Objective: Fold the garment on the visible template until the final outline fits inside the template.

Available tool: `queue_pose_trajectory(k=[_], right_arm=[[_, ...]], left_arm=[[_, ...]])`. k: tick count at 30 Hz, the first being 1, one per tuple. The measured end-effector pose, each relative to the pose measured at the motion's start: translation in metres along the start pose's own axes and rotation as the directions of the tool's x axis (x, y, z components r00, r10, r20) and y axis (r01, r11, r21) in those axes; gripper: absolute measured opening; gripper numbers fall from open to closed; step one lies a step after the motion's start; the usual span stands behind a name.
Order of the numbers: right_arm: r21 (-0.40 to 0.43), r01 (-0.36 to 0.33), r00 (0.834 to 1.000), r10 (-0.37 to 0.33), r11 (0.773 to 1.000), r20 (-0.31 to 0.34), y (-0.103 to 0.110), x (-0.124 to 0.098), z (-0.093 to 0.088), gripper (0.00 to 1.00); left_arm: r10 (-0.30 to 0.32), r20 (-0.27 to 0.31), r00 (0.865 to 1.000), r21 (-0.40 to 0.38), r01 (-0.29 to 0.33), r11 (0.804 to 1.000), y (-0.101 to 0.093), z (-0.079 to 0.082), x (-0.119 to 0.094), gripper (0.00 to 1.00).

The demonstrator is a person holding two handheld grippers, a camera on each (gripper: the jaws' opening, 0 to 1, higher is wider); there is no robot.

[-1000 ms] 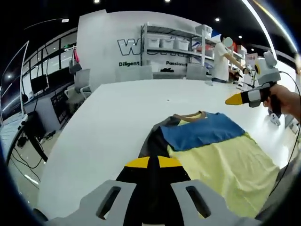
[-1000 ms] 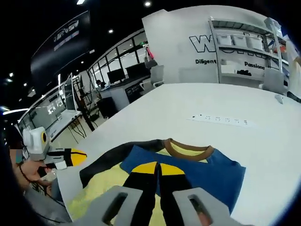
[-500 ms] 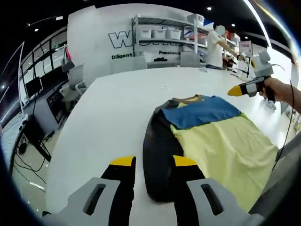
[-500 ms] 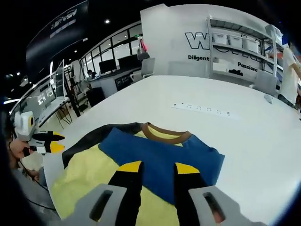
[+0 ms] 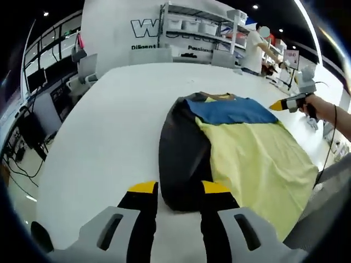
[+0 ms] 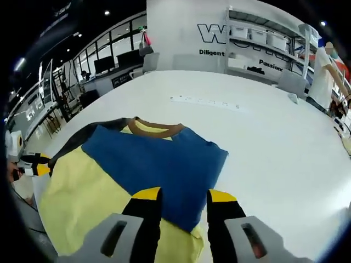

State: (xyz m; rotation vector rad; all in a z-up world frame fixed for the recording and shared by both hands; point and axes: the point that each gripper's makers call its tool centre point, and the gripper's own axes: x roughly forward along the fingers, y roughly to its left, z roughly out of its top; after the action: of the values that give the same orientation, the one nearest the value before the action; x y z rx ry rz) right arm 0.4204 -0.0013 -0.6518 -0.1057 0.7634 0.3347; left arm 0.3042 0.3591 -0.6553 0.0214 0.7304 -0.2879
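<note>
Shirt (image 5: 241, 148): flat on the white tabletop (image 5: 109, 126), yellow body, blue upper band, dark sleeve folded in along one side; brown collar at the far end.
Shirt, right gripper view (image 6: 137, 159): blue band and brown collar spread ahead, yellow part toward the left, blue sleeve edge ending just beyond the jaws.
Template: cannot be told apart under the shirt.
Left gripper (image 5: 179, 193): jaws apart, empty, yellow tips on either side of the near end of the dark sleeve (image 5: 181, 159); touching or just above, cannot tell.
Right gripper (image 6: 181, 196): jaws apart, empty, tips over the near edge of the blue band, at the line with the yellow.
Right gripper, seen from the left view (image 5: 288, 104): held in a hand (image 5: 321, 107) at the far right, beside the blue sleeve, yellow tip pointing toward the shirt.
Left gripper, seen from the right view (image 6: 33, 164): at the far left edge, near the dark sleeve.
Power strip (image 6: 205, 102): on the tabletop beyond the collar, well apart from the shirt.
Background: shelves (image 5: 197, 30) against a lettered wall, a person (image 5: 253, 49) standing at the far corner.
</note>
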Motion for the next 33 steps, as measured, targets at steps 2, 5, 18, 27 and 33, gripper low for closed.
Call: queue_pose_trajectory(k=[2, 5, 18, 27, 33], right_arm=[[0.005, 0.007, 1.000, -0.007, 1.000, -0.013, -0.003, 0.002, -0.006, 0.28], [0.011, 0.020, 0.999, -0.020, 1.000, -0.046, -0.005, 0.005, -0.018, 0.27], [-0.002, 0.018, 0.997, -0.018, 1.000, -0.081, -0.002, 0.010, -0.033, 0.06], [-0.067, 0.050, 0.994, -0.056, 0.997, -0.090, -0.003, 0.008, -0.034, 0.00], [-0.037, 0.060, 0.994, -0.063, 0.998, -0.091, -0.005, 0.008, -0.033, 0.00]], left_arm=[[-0.003, -0.003, 1.000, -0.004, 0.003, 1.000, -0.001, -0.001, 0.002, 0.23], [0.007, -0.011, 1.000, -0.011, -0.007, 1.000, 0.000, -0.003, 0.004, 0.20], [0.003, -0.023, 1.000, -0.030, -0.004, 1.000, -0.002, -0.010, 0.008, 0.00], [0.040, 0.018, 0.999, -0.066, -0.039, 0.997, 0.008, 0.000, 0.002, 0.00], [0.073, 0.044, 0.996, -0.063, -0.071, 0.996, 0.020, 0.012, -0.008, 0.00]])
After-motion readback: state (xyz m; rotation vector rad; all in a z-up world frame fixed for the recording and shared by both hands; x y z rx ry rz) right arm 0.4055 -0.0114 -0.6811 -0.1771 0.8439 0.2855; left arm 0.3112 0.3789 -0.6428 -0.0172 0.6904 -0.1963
